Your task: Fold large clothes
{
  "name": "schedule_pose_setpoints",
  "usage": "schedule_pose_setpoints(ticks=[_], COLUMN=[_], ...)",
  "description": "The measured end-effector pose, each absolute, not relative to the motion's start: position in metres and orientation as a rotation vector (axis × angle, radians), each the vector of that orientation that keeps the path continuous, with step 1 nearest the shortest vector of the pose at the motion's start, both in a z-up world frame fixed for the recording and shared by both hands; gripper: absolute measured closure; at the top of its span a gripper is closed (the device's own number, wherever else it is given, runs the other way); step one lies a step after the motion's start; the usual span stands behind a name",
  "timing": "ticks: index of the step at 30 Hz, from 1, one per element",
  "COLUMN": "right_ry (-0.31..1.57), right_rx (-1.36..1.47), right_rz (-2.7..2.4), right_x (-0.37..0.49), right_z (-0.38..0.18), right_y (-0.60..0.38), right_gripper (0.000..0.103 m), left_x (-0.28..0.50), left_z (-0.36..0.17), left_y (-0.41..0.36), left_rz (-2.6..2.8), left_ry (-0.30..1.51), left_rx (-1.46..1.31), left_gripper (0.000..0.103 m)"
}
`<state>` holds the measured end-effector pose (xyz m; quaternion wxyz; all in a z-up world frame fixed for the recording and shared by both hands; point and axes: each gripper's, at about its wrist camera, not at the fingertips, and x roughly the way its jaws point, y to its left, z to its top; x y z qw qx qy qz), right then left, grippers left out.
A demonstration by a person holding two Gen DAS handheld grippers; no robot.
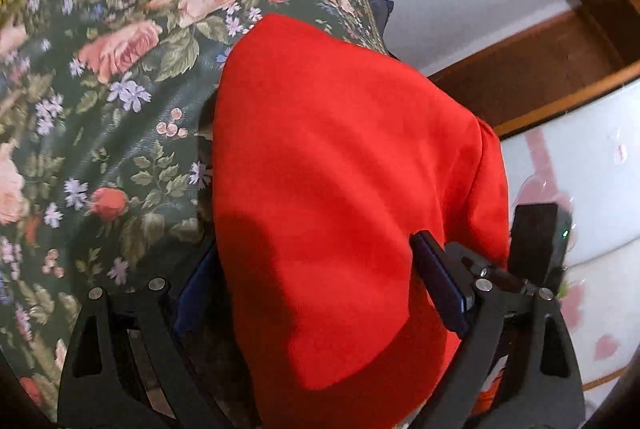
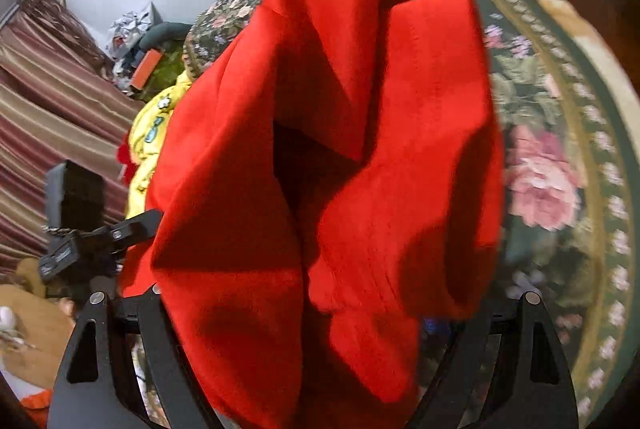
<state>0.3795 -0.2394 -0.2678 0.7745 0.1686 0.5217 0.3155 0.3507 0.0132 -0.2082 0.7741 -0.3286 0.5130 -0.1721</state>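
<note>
1. Red garment (image 1: 340,189): it is bunched between the jaws of both grippers and drapes over the floral bedspread (image 1: 100,89), near the bed's side edge.
2. Left gripper (image 1: 320,293): jaws stand wide with cloth filling the gap; whether the pads (image 1: 440,289) pinch it, I cannot tell.
3. Right gripper (image 2: 316,325): cloth hides its pads; its grip is equally unclear.
4. Advice: lay the garment flat mid-bed, away from the yellow garment (image 2: 154,125), and smooth the deep creases before folding.

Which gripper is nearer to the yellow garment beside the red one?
Left, probably. In the right wrist view, the left gripper sits on the yellow garment's side, close beside it. The right gripper is farther across, under the red cloth.
</note>
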Motion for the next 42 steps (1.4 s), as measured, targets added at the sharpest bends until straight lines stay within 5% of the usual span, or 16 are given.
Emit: schedule_pose_setpoints(ticks=[6, 14, 31, 42], right_ry=[1.138, 1.146, 0.925, 0.948], right_rx=[0.408, 0.433, 0.190, 0.190], right_rz=[0.729, 0.778, 0.820, 0.846], right_x=[0.382, 0.380, 0.395, 0.459], right_z=[-0.273, -0.253, -0.160, -0.185], right_y=[-0.231, -0.226, -0.119, -0.009], right_gripper=[0.025, 0.073, 0.077, 0.077], left_x=[0.364, 0.363, 0.370, 0.428], left_z=[-0.215, -0.188, -0.084, -0.126], left_y=[0.018, 0.021, 0.131, 0.234], left_rz=[-0.410, -0.415, -0.316, -0.180], left_ry=[1.134, 1.117, 0.829, 0.807], left_rx=[-0.788, -0.711, -0.618, -0.603], left_gripper=[0.022, 0.056, 0.063, 0.063])
